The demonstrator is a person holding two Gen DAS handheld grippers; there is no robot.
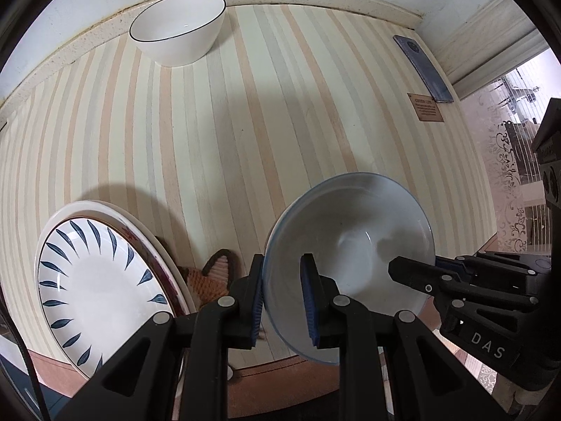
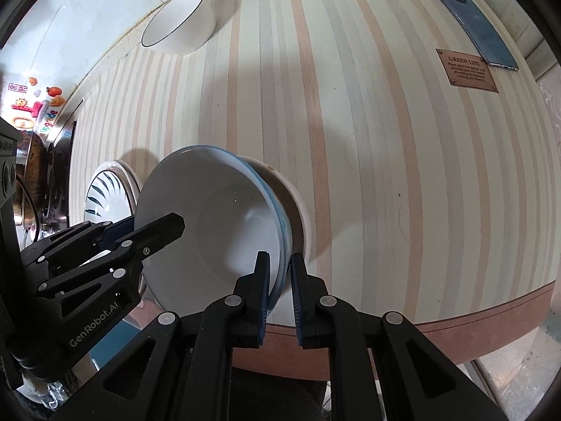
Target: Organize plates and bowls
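Observation:
A pale blue bowl [image 1: 350, 245] [image 2: 210, 224] is held tilted above the striped table, its opening turned toward me. My left gripper [image 1: 282, 298] is shut on its left rim, one pad inside and one outside. On the opposite rim my right gripper [image 2: 280, 287] is shut the same way. A white bowl with a thin dark rim [image 1: 178, 28] [image 2: 178, 17] stands at the table's far edge. A leaf-pattern plate [image 1: 98, 294] [image 2: 105, 196] lies on a larger red-patterned plate [image 1: 154, 245] at the near left.
A dark blue phone [image 1: 422, 68] [image 2: 473, 24] lies at the far right beside a brown label [image 1: 426, 107] [image 2: 468, 70]. An orange fox-shaped mat [image 1: 210, 280] peeks out next to the plates. The table's brown front edge [image 2: 455, 326] runs just below the bowl.

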